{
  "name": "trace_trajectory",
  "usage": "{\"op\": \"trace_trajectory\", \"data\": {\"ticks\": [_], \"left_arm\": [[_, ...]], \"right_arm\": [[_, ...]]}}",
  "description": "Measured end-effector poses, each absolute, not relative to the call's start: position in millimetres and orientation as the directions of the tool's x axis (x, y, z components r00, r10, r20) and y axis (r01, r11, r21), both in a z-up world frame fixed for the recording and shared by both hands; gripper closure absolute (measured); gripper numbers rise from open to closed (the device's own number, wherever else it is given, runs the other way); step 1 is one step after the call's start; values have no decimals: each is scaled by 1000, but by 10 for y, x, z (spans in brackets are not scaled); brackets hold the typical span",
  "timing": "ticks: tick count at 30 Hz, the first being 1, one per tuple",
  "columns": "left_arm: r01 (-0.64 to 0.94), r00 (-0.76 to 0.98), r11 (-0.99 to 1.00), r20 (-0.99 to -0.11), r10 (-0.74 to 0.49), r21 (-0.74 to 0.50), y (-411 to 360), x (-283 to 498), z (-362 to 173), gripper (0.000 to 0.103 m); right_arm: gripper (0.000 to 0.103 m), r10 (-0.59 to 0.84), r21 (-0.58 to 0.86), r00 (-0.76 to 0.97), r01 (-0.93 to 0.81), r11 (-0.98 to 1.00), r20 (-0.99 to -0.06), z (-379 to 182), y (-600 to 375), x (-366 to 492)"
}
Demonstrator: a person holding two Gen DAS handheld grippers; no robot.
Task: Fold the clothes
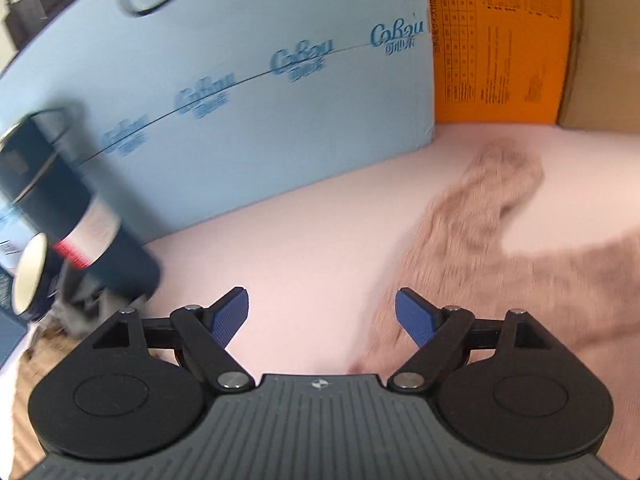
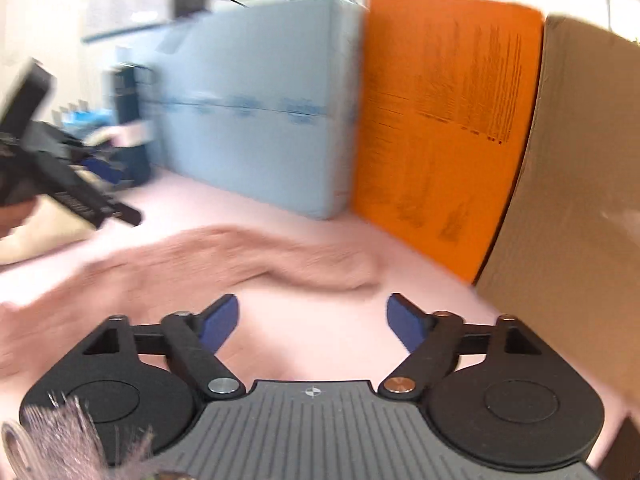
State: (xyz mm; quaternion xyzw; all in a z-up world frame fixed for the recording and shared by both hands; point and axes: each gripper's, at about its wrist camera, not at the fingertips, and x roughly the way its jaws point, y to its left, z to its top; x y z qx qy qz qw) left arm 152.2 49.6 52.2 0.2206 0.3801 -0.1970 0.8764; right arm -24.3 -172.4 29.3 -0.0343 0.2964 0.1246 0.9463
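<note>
From the left wrist, the left gripper [image 1: 322, 312] hung released and empty over the pink table cover [image 1: 280, 248]; the fuzzy tan sweater [image 1: 500, 248] sprawled unfolded to the right, one sleeve reaching far.

From the right wrist, the right gripper [image 2: 312, 318] gaped empty too, the sweater's soft knit sleeve [image 2: 256, 256] just beyond; folding seemed unstarted.

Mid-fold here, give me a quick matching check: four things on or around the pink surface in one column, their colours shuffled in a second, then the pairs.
Things:
1. sweater
2. printed box
3. text-covered panel
4. left gripper finger pads

Colours:
A. orange
B. dark blue
C. light blue
D. tan

Pairs: 1-D, 2-C, 3-A, 4-B
</note>
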Motion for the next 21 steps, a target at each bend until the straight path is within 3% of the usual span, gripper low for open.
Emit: {"op": "trace_trajectory", "data": {"ticks": [6, 10, 16, 18, 19, 20, 21], "left_arm": [[557, 519, 815, -833, -191, 159, 1325, 568, 360, 24], [547, 409, 836, -880, -242, 25, 1646, 96, 250, 23], [516, 350, 856, -903, -251, -38, 1695, -280, 113, 22], [519, 330, 851, -901, -283, -77, 1665, -323, 134, 39], [522, 318, 847, -899, -302, -100, 1650, -343, 146, 58], [538, 320, 838, -897, -306, -94, 1625, -362, 175, 64], [561, 331, 825, -895, -300, -69, 1592, -380, 213, 64]], "right_arm": [[21, 296, 53, 722, -339, 939, -625, 208, -1427, -1319], [21, 236, 34, 694, -293, 956, -680, 44, -1274, -1835], [20, 136, -20, 685, -215, 976, -716, -31, -1274, -2319], [15, 119, -26, 704, -192, 981, -701, -33, -1262, -2374], [15, 115, -27, 712, -184, 982, -693, -23, -1246, -2382], [15, 126, -23, 715, -195, 980, -687, 9, -1225, -2368], [15, 138, -20, 718, -207, 978, -682, 42, -1204, -2354]]}}
